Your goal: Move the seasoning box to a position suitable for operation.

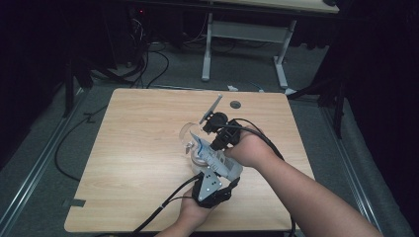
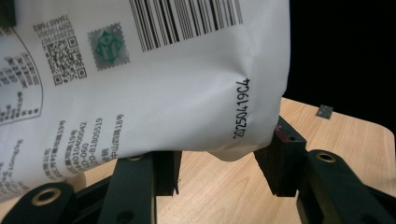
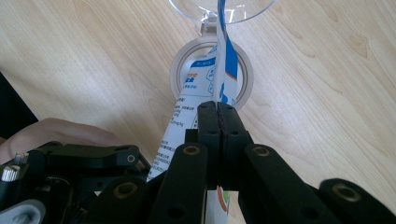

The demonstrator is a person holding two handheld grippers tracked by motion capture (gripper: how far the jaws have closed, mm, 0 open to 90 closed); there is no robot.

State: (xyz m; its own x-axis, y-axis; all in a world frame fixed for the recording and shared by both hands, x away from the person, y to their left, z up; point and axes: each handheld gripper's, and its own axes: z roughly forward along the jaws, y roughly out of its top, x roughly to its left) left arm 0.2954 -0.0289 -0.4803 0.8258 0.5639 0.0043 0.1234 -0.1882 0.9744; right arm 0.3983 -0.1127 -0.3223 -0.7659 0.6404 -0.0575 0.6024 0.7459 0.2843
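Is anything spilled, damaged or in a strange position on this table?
Nothing looks spilled or damaged. The white pouch is held off the table by both tongs, left tongs at its bottom, right tongs pinching its top edge, above a clear glass. The pouch is only dented.

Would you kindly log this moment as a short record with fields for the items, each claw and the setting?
item held: white printed pouch with barcode and date stamp
left claw: jaws on either side of the pouch's lower end, pads against it
right claw: jaws pinched shut on the pouch's thin edge
beneath: clear stemmed glass, its round foot on the table
surface: light wooden table
pouring: none visible
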